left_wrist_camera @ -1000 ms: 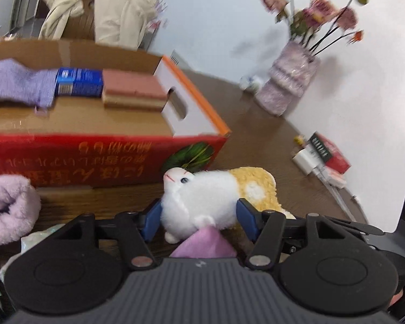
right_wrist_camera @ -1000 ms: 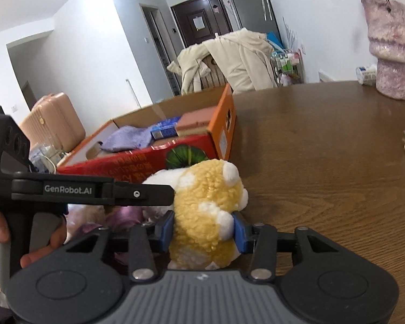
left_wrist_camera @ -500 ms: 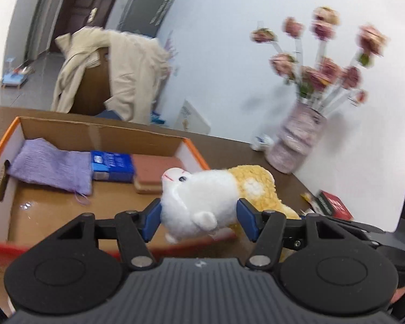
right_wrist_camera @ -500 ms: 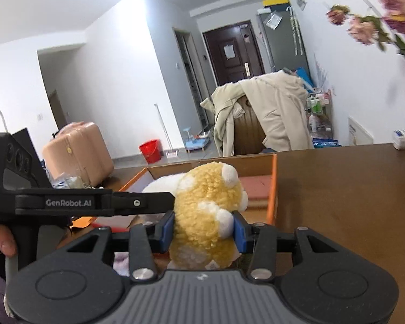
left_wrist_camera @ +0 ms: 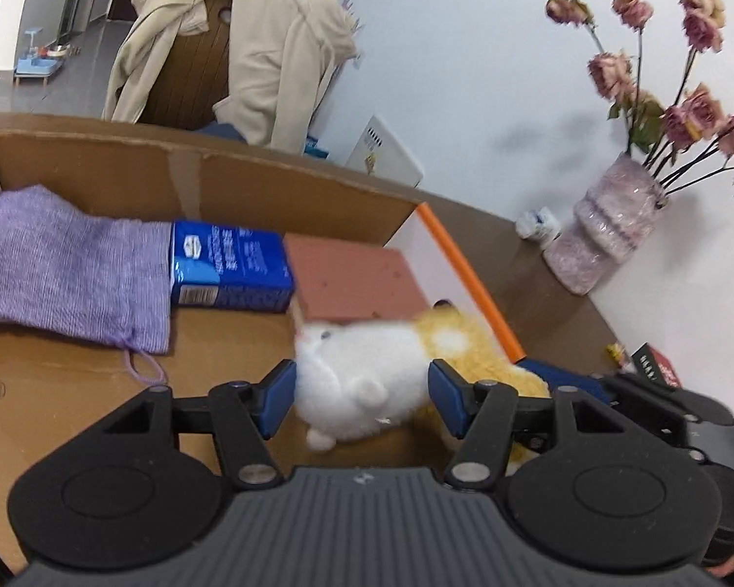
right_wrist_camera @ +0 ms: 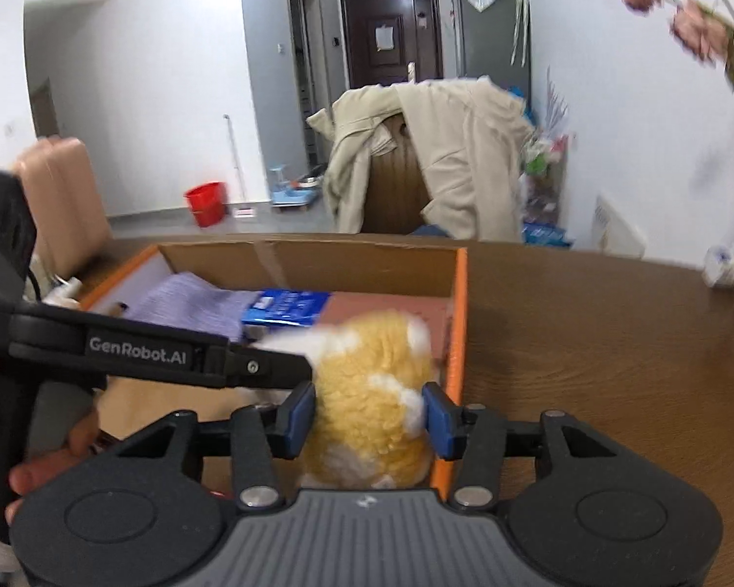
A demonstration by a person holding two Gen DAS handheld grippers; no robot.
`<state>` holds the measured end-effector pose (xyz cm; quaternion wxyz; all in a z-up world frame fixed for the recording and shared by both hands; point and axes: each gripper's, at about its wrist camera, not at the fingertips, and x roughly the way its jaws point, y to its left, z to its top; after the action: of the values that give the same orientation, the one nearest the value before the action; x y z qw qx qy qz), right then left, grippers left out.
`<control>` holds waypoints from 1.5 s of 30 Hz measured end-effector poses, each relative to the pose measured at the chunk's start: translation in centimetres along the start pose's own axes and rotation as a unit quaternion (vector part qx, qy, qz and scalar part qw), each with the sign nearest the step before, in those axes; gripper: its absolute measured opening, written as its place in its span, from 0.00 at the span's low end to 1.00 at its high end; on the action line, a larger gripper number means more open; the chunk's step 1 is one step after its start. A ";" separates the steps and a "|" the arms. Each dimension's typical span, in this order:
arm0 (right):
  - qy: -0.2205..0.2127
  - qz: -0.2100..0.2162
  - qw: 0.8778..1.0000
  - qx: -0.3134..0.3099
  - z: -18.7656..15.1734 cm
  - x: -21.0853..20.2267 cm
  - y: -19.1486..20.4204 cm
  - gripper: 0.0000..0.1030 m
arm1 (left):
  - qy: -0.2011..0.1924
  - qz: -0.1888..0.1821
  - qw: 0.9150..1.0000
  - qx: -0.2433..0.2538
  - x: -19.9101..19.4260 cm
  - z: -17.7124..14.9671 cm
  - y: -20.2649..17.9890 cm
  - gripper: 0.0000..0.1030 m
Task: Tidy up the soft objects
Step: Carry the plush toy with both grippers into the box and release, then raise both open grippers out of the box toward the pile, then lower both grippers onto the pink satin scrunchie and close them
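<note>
Over box (left_wrist_camera: 98, 391), plush toy (left_wrist_camera: 362, 381) between both claws

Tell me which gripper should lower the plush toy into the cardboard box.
Probably the left. The left gripper grips the plush toy by its white front, over bare floor of the cardboard box. The right gripper, gripping the yellow rear, sits at the orange wall.

A cardboard box (left_wrist_camera: 288, 181) sits on a table (right_wrist_camera: 587, 342). In the box, along its far wall, lie a cloth pouch (left_wrist_camera: 68, 274) at left, a carton (left_wrist_camera: 230, 269) in the middle and a flat block (left_wrist_camera: 357, 288) at right. A plush toy (left_wrist_camera: 367, 381) is over the box's near right corner. A vase (left_wrist_camera: 607, 239) stands on the table, far right.
</note>
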<state>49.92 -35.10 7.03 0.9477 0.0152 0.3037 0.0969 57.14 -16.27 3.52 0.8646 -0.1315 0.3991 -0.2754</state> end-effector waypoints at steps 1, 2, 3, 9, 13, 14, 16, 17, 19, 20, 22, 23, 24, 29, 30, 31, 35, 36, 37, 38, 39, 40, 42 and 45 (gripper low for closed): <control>0.000 -0.003 1.000 -0.006 0.0 -0.1 0.3 0.48 | -0.002 -0.003 1.000 0.000 -0.1 -0.1 0.1 0.58; -0.004 -0.009 1.000 -0.013 0.0 -0.4 0.6 0.50 | -0.006 -0.007 1.000 0.000 -0.4 -0.1 0.1 0.58; -0.013 -0.019 0.999 -0.025 0.1 -0.9 1.0 0.50 | -0.008 -0.009 1.000 0.002 -0.8 0.0 0.0 0.58; -0.058 -0.026 0.997 -0.040 1.6 -5.5 1.8 0.51 | -0.046 0.008 0.998 0.032 -6.9 0.0 -1.9 0.60; -0.093 -0.019 0.994 -0.045 2.0 -10.5 2.7 0.58 | -0.084 0.025 0.994 0.071 -13.3 -1.6 -3.8 0.64; -0.100 -0.017 0.994 -0.045 2.0 -11.5 2.8 0.60 | -0.094 0.034 0.992 0.081 -15.0 -2.2 -4.2 0.65; -0.115 -0.014 0.992 -0.045 1.4 -14.1 3.5 0.64 | -0.114 0.047 0.986 0.109 -18.2 -3.7 -5.0 0.67; -0.123 -0.011 0.991 -0.047 1.0 -15.2 3.9 0.66 | -0.125 0.058 0.983 0.120 -19.8 -4.5 -5.4 0.67; -0.133 -0.008 0.990 -0.050 -0.2 -17.3 4.8 0.66 | -0.148 0.077 0.976 0.140 -22.8 -6.5 -5.9 0.70; -0.137 -0.007 0.989 -0.051 -0.8 -18.4 5.3 0.67 | -0.158 0.082 0.973 0.144 -24.2 -7.5 -6.0 0.71; -0.147 -0.005 0.988 -0.051 -2.3 -20.2 6.4 0.68 | -0.172 0.084 0.971 0.142 -26.6 -9.3 -5.9 0.74; -0.150 -0.003 0.987 -0.050 -3.2 -21.0 7.0 0.71 | -0.178 0.085 0.970 0.142 -27.8 -10.3 -5.8 0.74; -0.152 -0.003 0.987 -0.048 -3.9 -21.7 7.5 0.72 | -0.185 0.088 0.968 0.142 -28.9 -11.4 -5.6 0.76; -0.163 0.002 0.986 -0.045 -9.6 -24.9 10.3 0.74 | -0.213 0.122 0.959 0.145 -32.7 -18.3 -4.7 0.79; -0.165 0.005 0.985 -0.045 -10.9 -25.4 10.8 0.74 | -0.214 0.118 0.961 0.131 -33.3 -19.6 -4.3 0.79; -0.166 0.007 0.985 -0.044 -12.2 -25.7 11.2 0.74 | -0.214 0.112 0.964 0.114 -33.9 -21.1 -3.8 0.80; -0.157 0.001 0.986 -0.051 -17.1 -26.5 12.5 0.75 | -0.200 0.095 0.973 0.064 -35.2 -26.1 -2.9 0.81; -0.148 -0.002 0.987 -0.053 -18.0 -26.6 12.9 0.75 | -0.193 0.097 0.974 0.066 -35.1 -26.9 -2.8 0.81; -0.135 -0.002 0.989 -0.053 -18.9 -26.4 13.1 0.75 | -0.185 0.099 0.975 0.071 -35.0 -27.7 -2.9 0.81; -0.126 0.001 0.991 -0.053 -19.7 -26.4 13.3 0.75 | -0.176 0.102 0.976 0.076 -34.8 -28.2 -2.9 0.81; -0.118 0.005 0.991 -0.054 -20.2 -26.3 13.4 0.75 | -0.170 0.102 0.977 0.077 -34.7 -28.6 -2.8 0.81; -0.113 0.007 0.992 -0.052 -20.5 -26.2 13.4 0.75 | -0.167 0.100 0.978 0.074 -34.6 -28.8 -2.8 0.81; -0.111 0.007 0.992 -0.051 -20.9 -26.2 13.5 0.75 | -0.165 0.094 0.979 0.070 -34.3 -29.0 -3.0 0.81; -0.115 0.007 0.992 -0.046 -20.8 -26.3 13.0 0.75 | -0.163 0.081 0.981 0.072 -33.2 -28.5 -3.9 0.81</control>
<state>14.63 -28.02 6.27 0.9753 -0.0155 0.1878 0.1153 16.42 -0.37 7.31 0.9449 -0.0789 0.2409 -0.2072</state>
